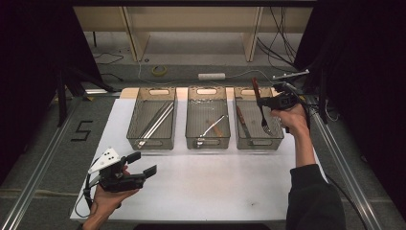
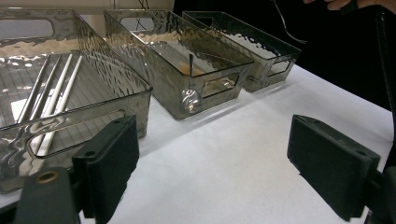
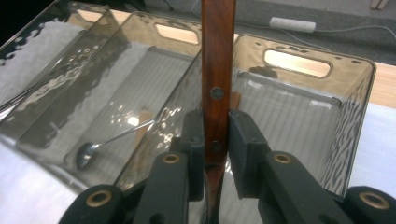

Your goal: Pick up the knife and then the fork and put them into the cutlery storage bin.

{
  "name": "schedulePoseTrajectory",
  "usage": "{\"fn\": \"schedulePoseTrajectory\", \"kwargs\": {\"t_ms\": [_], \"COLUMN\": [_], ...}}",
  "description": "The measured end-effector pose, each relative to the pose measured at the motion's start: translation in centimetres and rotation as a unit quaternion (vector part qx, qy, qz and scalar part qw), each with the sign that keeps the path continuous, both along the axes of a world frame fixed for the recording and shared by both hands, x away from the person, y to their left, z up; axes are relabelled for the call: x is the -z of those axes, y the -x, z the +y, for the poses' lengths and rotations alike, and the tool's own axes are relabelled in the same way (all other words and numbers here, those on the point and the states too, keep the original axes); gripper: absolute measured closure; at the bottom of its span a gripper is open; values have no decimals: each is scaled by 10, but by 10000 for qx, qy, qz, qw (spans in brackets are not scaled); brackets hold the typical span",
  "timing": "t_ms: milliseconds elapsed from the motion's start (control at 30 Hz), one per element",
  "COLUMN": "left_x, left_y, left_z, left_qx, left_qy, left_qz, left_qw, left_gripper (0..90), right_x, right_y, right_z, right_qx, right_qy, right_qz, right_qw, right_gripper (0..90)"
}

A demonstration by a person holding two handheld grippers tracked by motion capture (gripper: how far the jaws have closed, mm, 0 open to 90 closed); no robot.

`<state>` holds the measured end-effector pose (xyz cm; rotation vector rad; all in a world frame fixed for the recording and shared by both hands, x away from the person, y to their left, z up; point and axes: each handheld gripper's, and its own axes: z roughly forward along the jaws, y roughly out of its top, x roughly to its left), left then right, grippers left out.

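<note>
Wood-handled fork (image 1: 261, 108), pinched upright at its handle by the right gripper (image 1: 266, 102), hangs tines-down over the right bin (image 1: 276, 140) at the frame's upper right. Sorting cutlery looks to be the job, and this is the placing step; next it likely needs lowering flat beside the knife (image 1: 242, 122), then release. Lower left, the left gripper (image 1: 142, 164) gapes wide, holding nothing.

Lab, black curtains (image 1: 28, 57), rail frame (image 1: 40, 158), floor cables (image 1: 280, 45)
</note>
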<state>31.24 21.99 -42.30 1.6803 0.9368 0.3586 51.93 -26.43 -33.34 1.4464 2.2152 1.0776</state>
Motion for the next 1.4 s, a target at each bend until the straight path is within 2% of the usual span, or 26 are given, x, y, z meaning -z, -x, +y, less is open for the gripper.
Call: {"fn": "schedulePoseTrajectory", "kwargs": {"t_ms": [433, 933, 1400], "left_x": [0, 0, 0], "left_y": [0, 0, 0], "left_z": [0, 0, 1], "left_qx": [21, 17, 15], "left_qy": [1, 29, 50], "left_qz": [-1, 2, -6], "left_qw": [10000, 10000, 10000], "left_gripper": [164, 164, 164], "right_x": [10, 14, 26], "right_y": [-19, -30, -37], "right_z": [-4, 4, 15], "right_qx": [337, 364, 346], "right_qy": [3, 105, 293], "right_qz": [-19, 20, 27], "right_qw": [9994, 9993, 9990], "right_gripper": [778, 778, 778]}}
